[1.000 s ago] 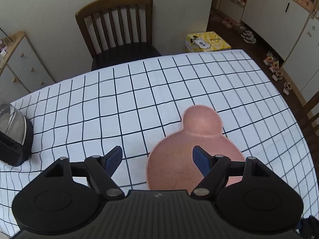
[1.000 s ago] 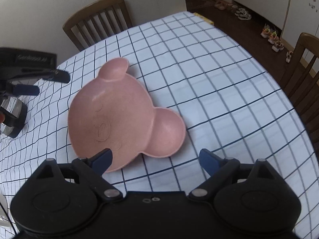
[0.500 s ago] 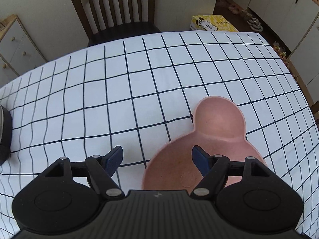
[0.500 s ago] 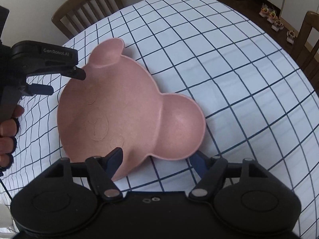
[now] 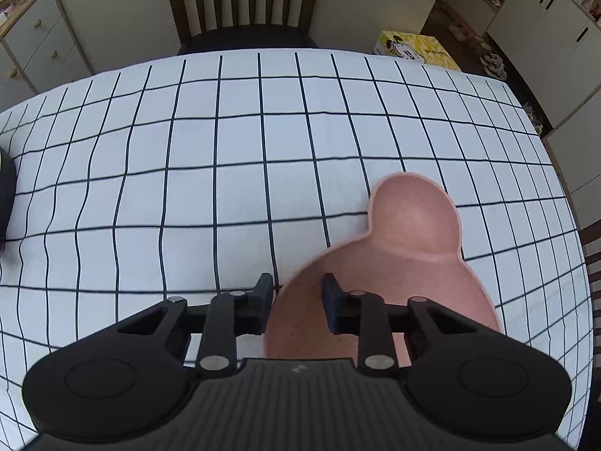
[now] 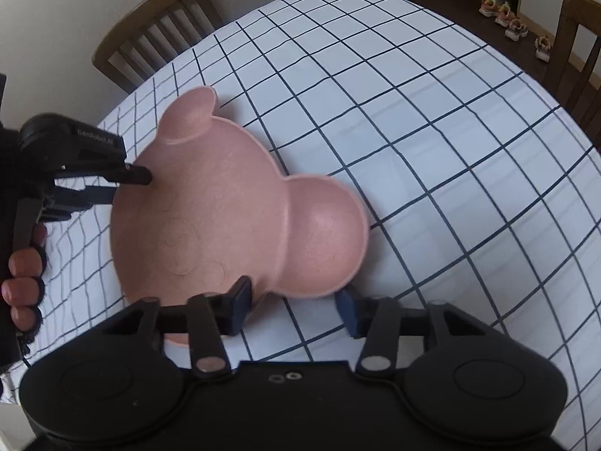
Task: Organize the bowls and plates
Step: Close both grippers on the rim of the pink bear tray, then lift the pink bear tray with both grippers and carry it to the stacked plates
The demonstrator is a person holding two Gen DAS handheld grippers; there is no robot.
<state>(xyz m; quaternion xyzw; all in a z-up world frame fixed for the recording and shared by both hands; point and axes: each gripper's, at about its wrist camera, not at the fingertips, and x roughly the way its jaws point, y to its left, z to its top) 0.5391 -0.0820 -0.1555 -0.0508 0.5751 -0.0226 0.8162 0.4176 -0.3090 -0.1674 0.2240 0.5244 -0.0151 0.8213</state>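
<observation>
A pink bear-shaped plate (image 6: 233, 218) with two round ear wells lies on the checked tablecloth (image 6: 432, 143); it also shows in the left wrist view (image 5: 398, 263). My left gripper (image 5: 296, 300) straddles the plate's left rim, one finger outside and one over the plate, its jaws narrowed with a gap left. It shows from the side in the right wrist view (image 6: 116, 184). My right gripper (image 6: 293, 302) is partly closed at the plate's near edge, between the face part and the right ear, its left finger over the rim.
A wooden chair (image 5: 240, 3) stands at the table's far side. A dark object (image 5: 5, 195) sits at the table's left edge. A yellow box (image 5: 417, 50) and shoes lie on the floor. Another chair (image 6: 578, 56) stands at the right.
Both grippers have moved in on the plate and narrowed their jaws. The left gripper's fingers now straddle the left rim; the right gripper has reached the near edge.
</observation>
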